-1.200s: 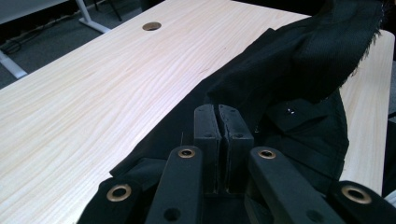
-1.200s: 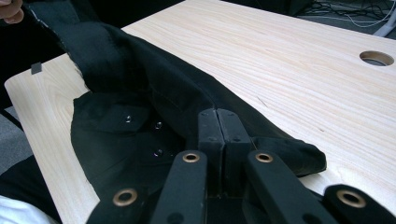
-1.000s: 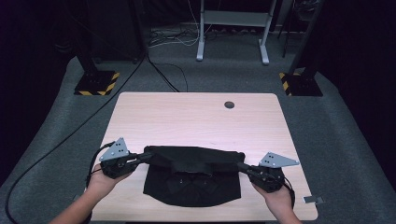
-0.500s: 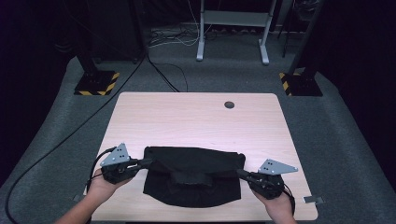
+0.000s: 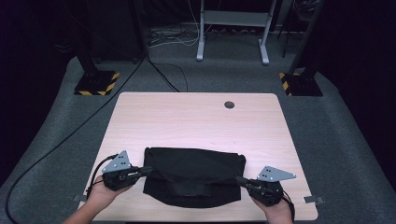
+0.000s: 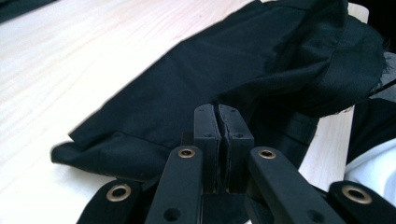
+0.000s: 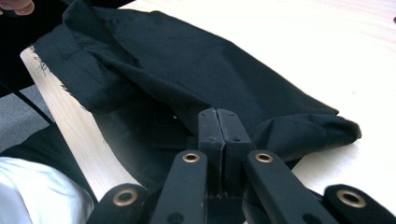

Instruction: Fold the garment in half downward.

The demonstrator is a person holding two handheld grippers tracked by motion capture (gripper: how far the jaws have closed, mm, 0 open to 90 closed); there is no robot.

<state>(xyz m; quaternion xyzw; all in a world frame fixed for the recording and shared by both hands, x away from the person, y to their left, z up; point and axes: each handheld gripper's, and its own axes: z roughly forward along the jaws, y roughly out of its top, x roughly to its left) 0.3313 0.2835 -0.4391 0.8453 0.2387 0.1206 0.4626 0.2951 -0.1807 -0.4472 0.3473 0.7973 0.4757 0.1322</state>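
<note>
Cloth (image 5: 194, 175) lying flat near the table's (image 5: 196, 121) near edge, dark and folded, its hem just over that edge. Pinched at both ends: left gripper (image 5: 148, 169) clamped tight on the left end, right gripper (image 5: 239, 179) clamped tight on the right end (fabric bunched at the jaw tips in both gripper views). Best lowered evenly, both ends level, tension kept gentle so the fold stays straight. Farther off, bare tabletop and a small round hole (image 5: 229, 104) near the far edge.
</note>
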